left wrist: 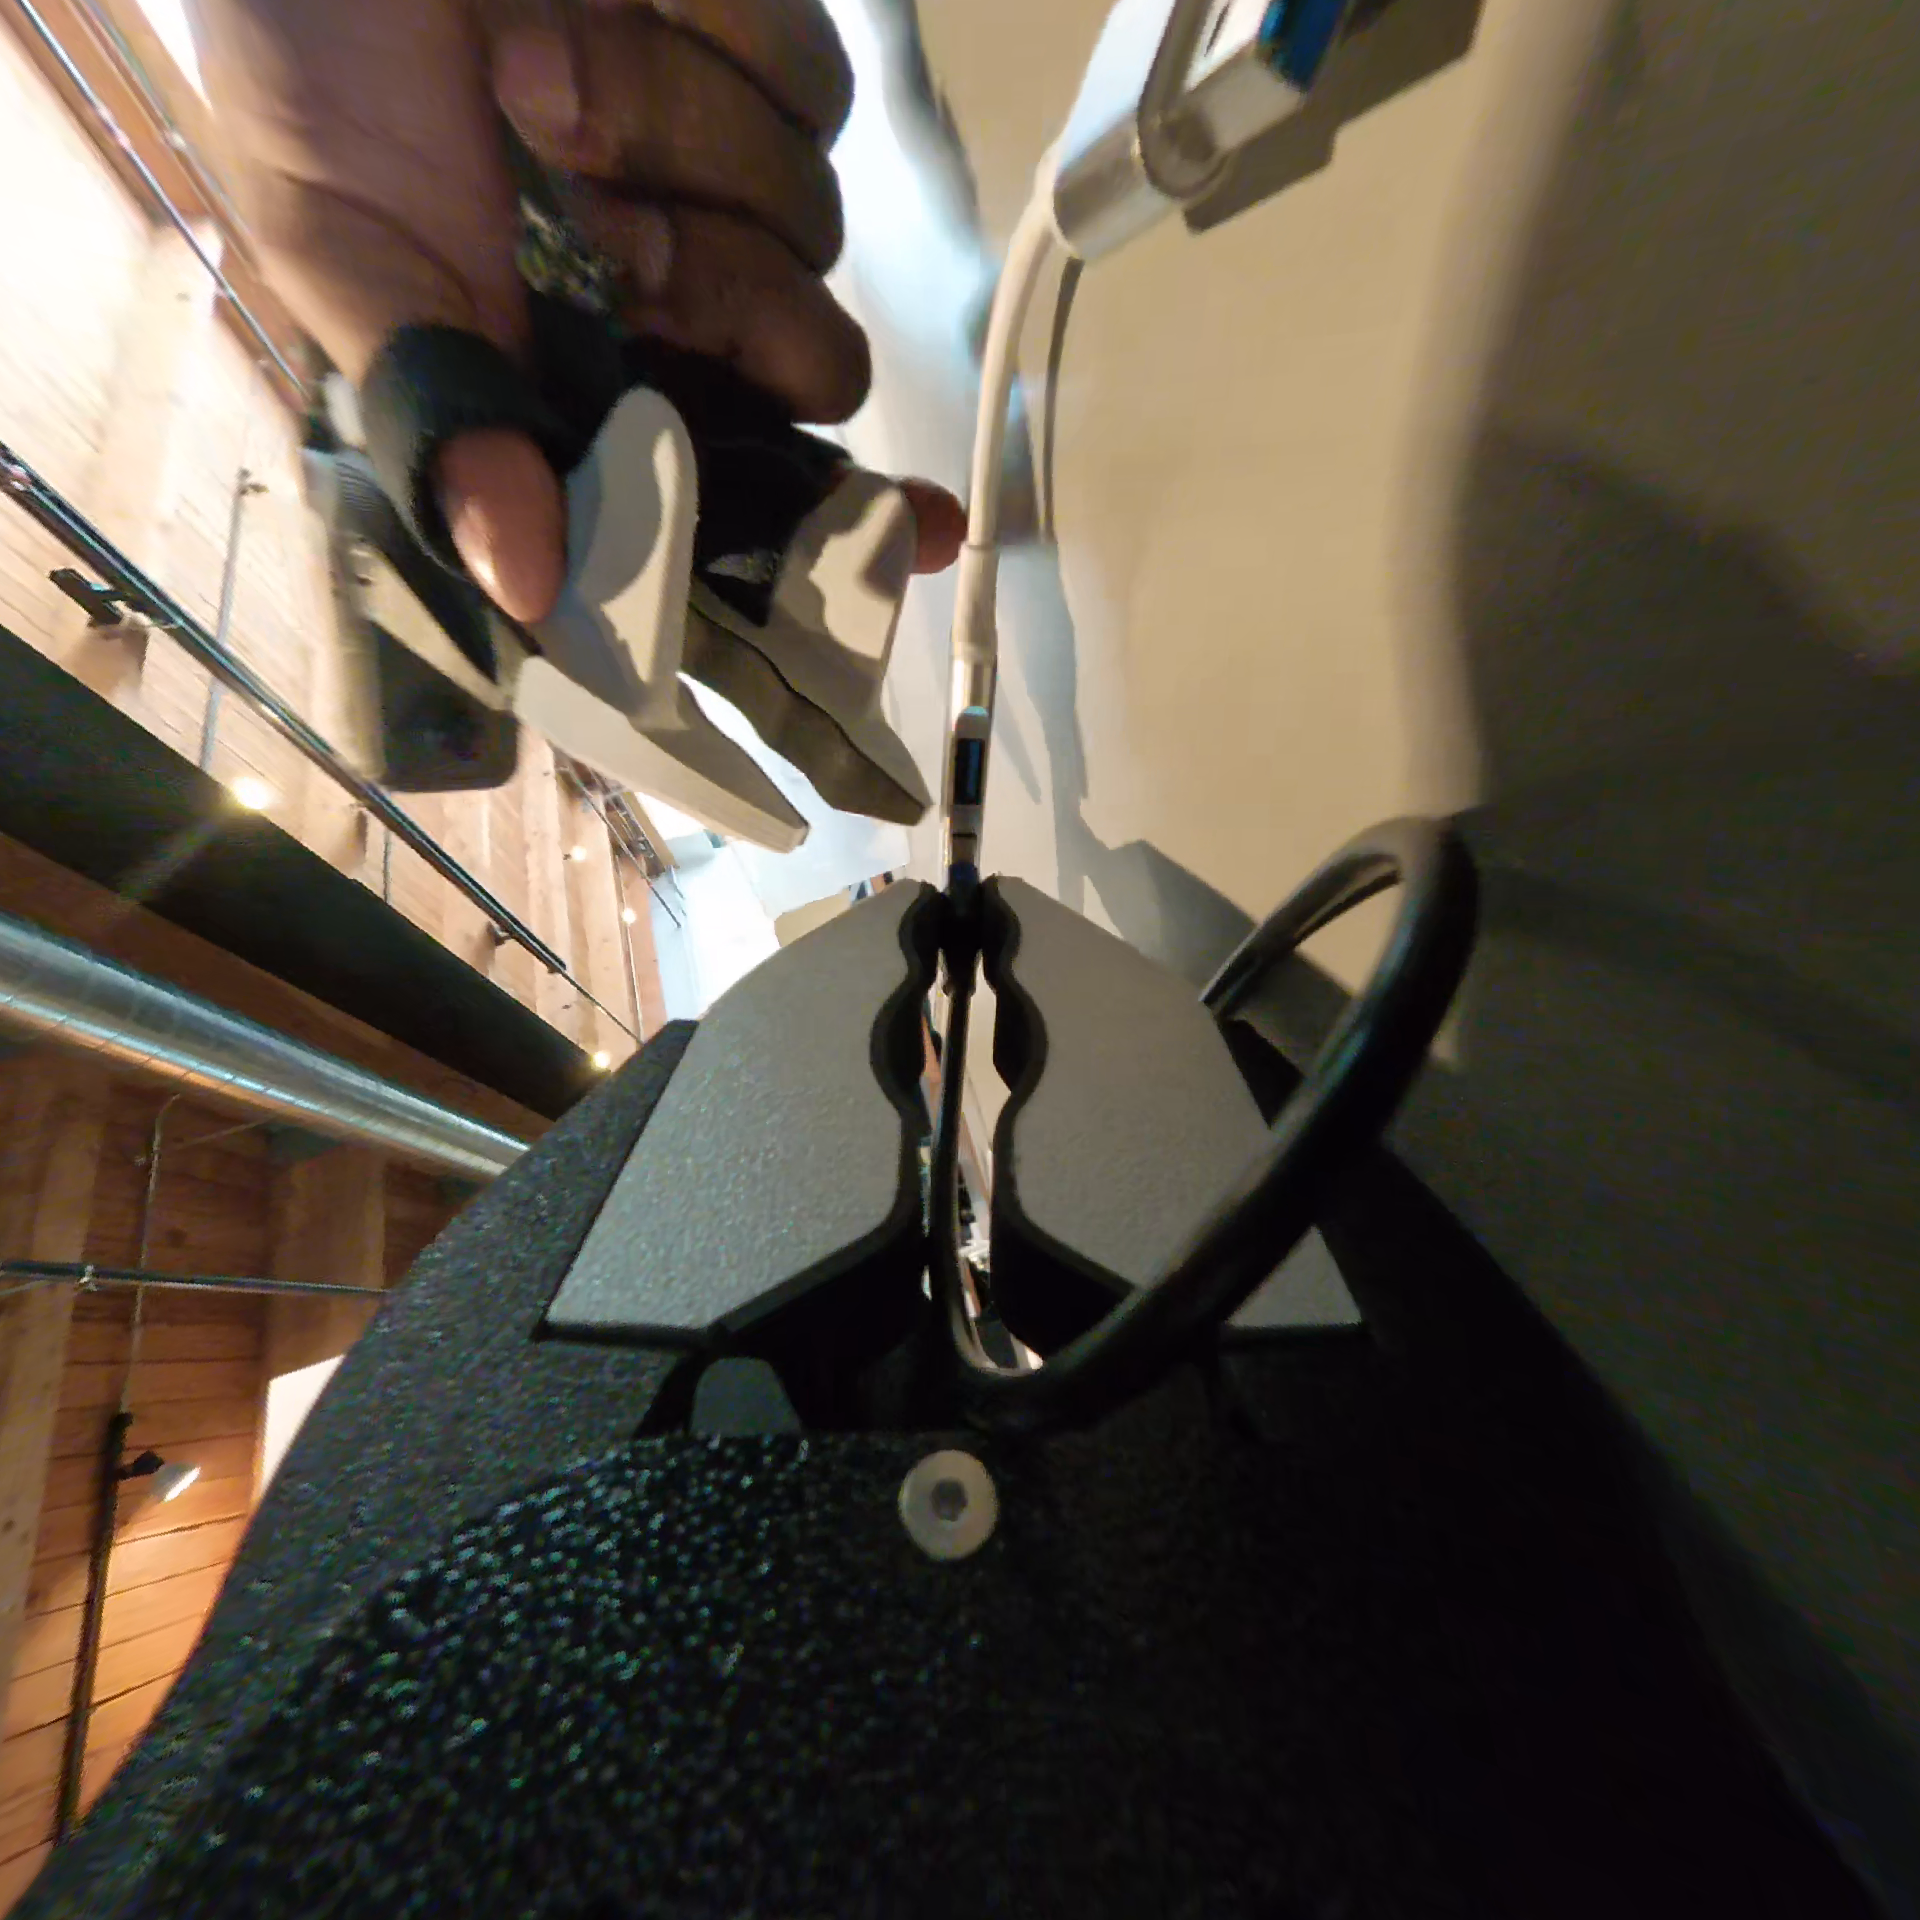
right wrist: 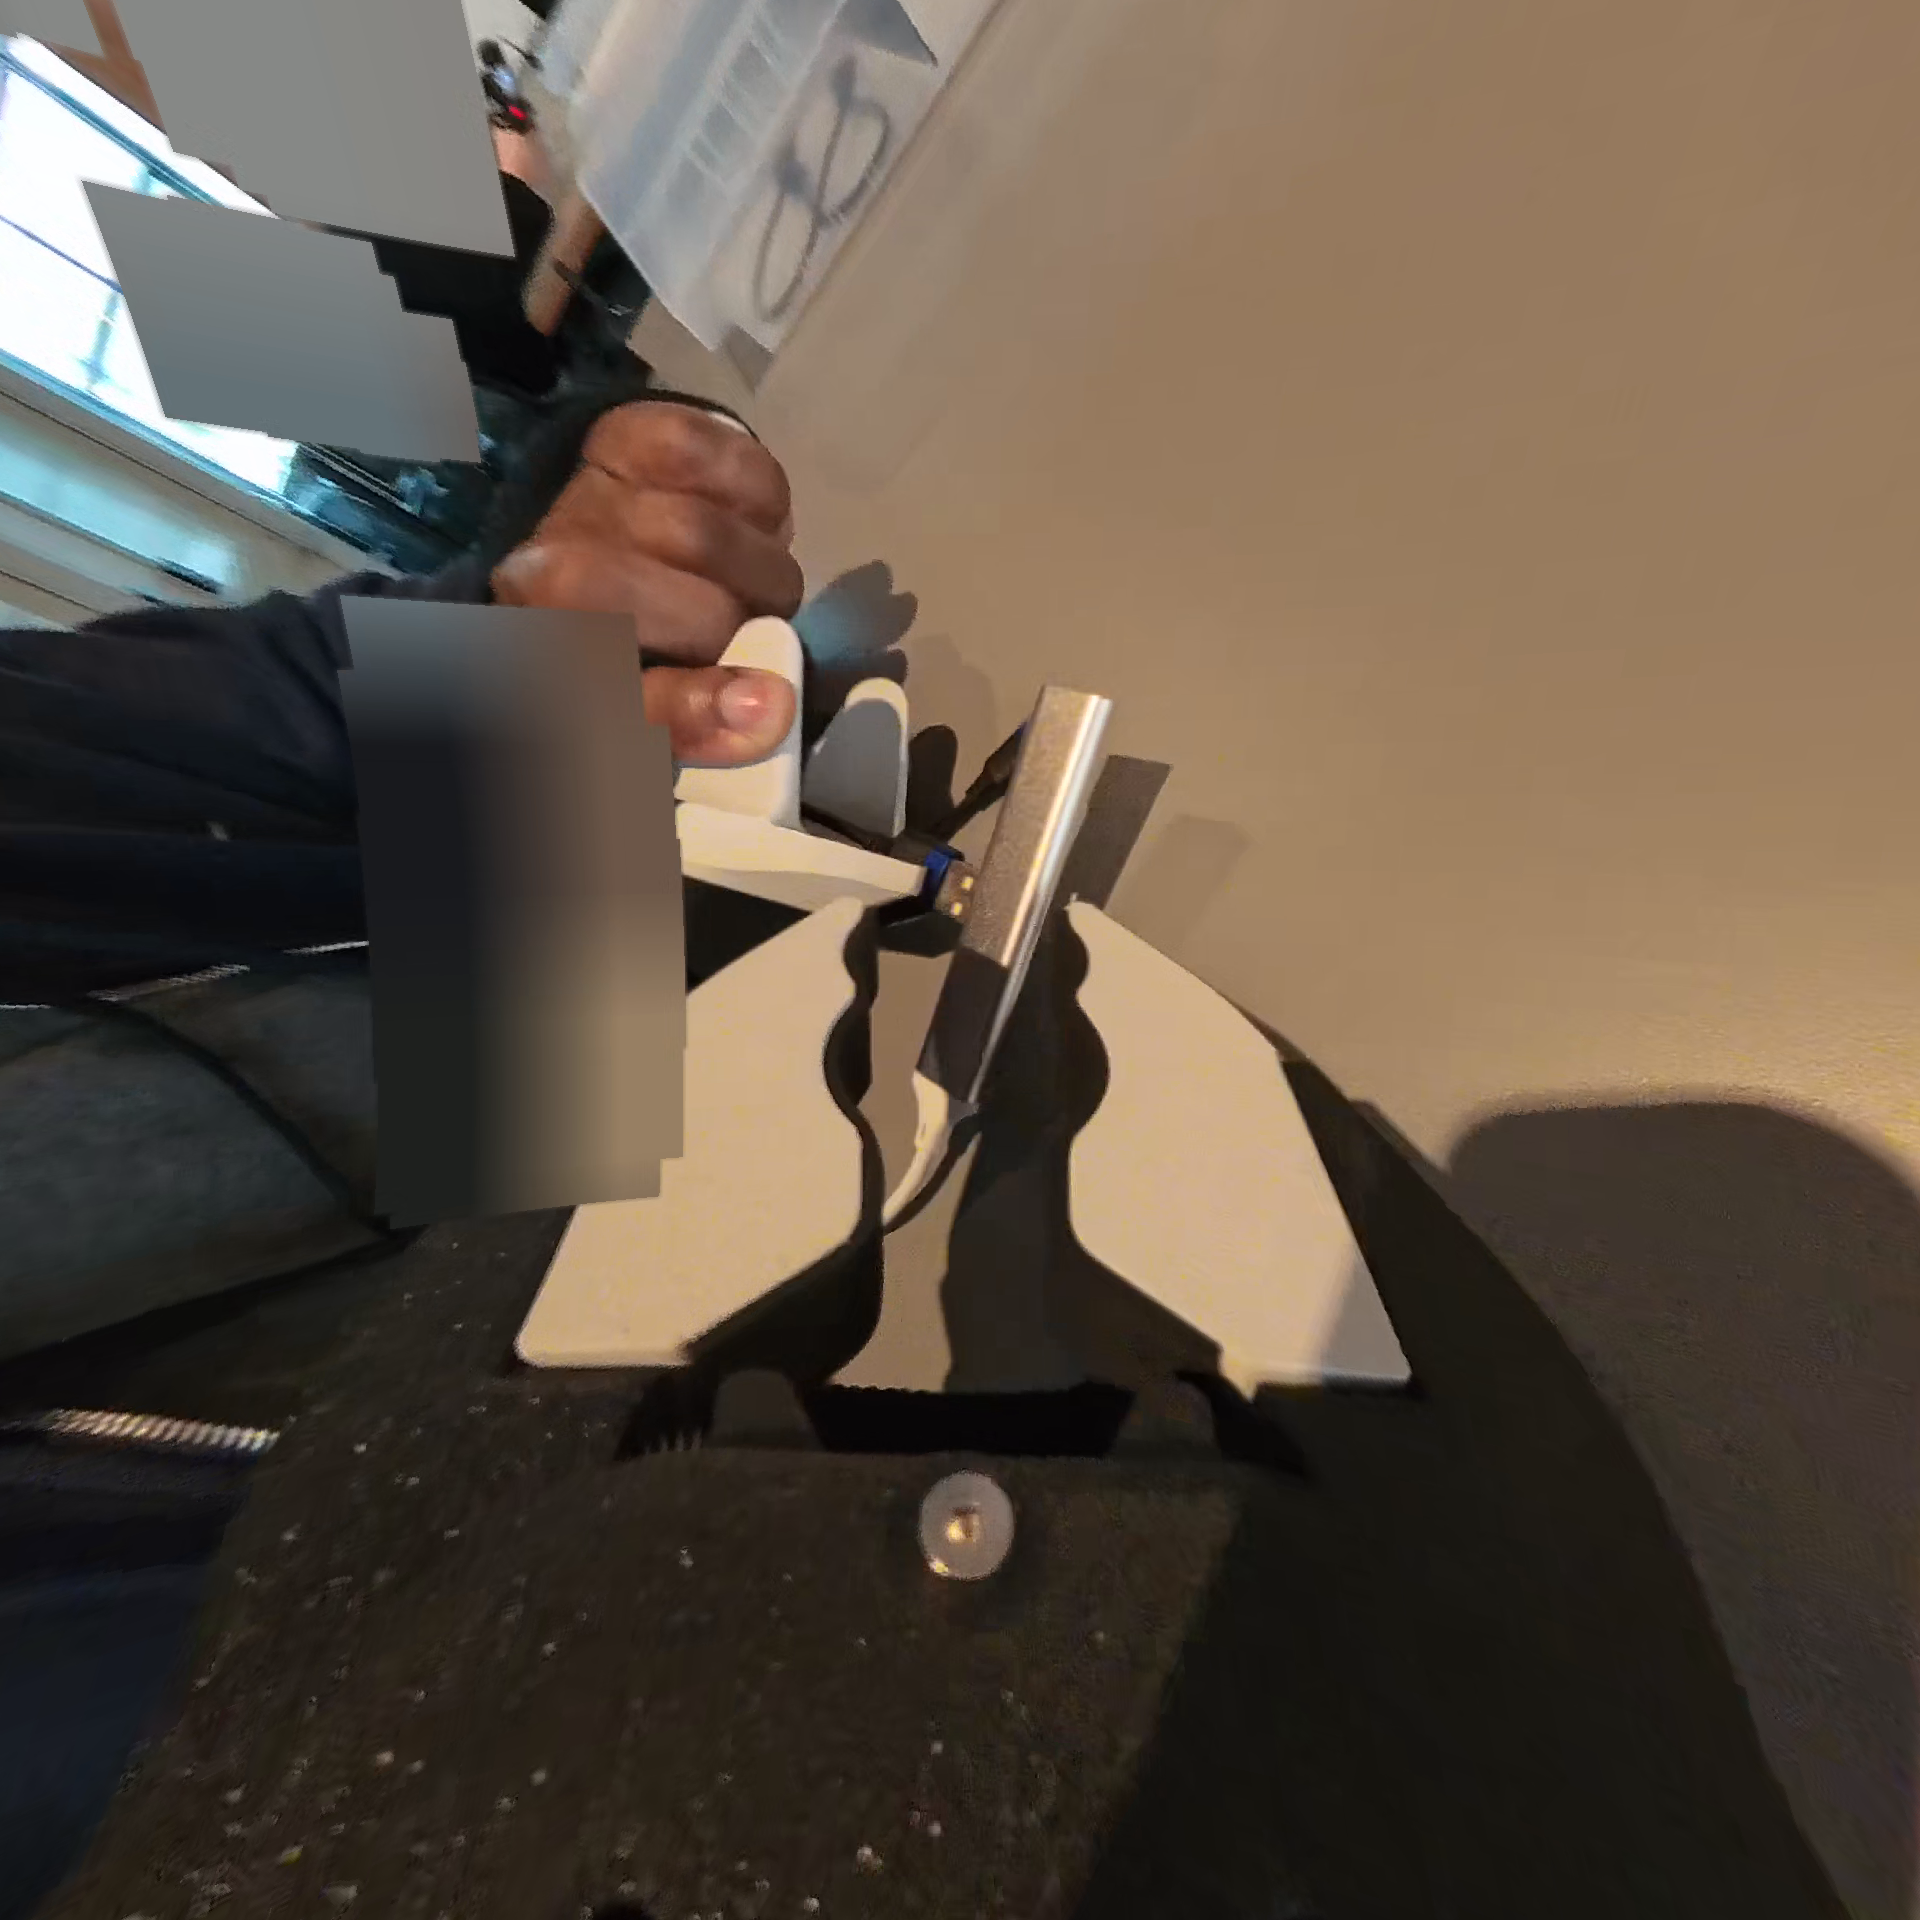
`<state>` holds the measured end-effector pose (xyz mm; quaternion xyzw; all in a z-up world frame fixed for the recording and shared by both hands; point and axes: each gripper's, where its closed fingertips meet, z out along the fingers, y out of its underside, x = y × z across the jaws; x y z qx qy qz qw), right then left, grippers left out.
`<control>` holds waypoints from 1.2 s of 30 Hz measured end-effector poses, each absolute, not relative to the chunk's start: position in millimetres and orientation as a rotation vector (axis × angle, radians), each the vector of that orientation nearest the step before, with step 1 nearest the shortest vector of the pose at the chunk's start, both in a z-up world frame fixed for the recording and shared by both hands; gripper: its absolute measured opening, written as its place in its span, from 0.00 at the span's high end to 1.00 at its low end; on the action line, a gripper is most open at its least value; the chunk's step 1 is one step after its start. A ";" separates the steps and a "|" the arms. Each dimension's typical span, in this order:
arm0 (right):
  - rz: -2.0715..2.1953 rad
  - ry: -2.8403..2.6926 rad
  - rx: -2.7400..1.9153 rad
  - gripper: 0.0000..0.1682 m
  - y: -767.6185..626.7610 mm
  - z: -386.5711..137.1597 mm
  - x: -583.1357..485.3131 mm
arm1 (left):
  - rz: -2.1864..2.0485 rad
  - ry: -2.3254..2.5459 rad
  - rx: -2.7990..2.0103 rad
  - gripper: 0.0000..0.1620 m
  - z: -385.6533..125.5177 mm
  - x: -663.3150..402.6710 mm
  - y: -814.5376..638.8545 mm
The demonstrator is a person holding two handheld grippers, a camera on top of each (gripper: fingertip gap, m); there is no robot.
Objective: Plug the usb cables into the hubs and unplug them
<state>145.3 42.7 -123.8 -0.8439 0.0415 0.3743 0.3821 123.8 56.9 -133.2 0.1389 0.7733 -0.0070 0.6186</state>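
The left gripper has its jaws clamped on a black USB cable just behind its blue-tipped plug, which meets the slim silver hub edge-on; the right gripper has its jaws closed on that hub's lower body, its white lead trailing off; both are held beside the pale counter.

Around your work: brick and pipework

You see a silver duct crossing a brick wall; a clear plastic bin sits at the worktop's far edge.
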 end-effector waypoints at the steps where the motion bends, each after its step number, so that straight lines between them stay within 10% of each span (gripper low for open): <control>1: 1.000 0.118 -2.136 0.84 42.3 -123.4 147.1 | -0.015 1.771 0.322 0.95 -132.3 124.0 56.4; 36: 1.781 0.196 -1.702 0.96 30.4 -77.2 116.6 | -0.079 1.458 0.389 0.95 -76.6 115.0 35.6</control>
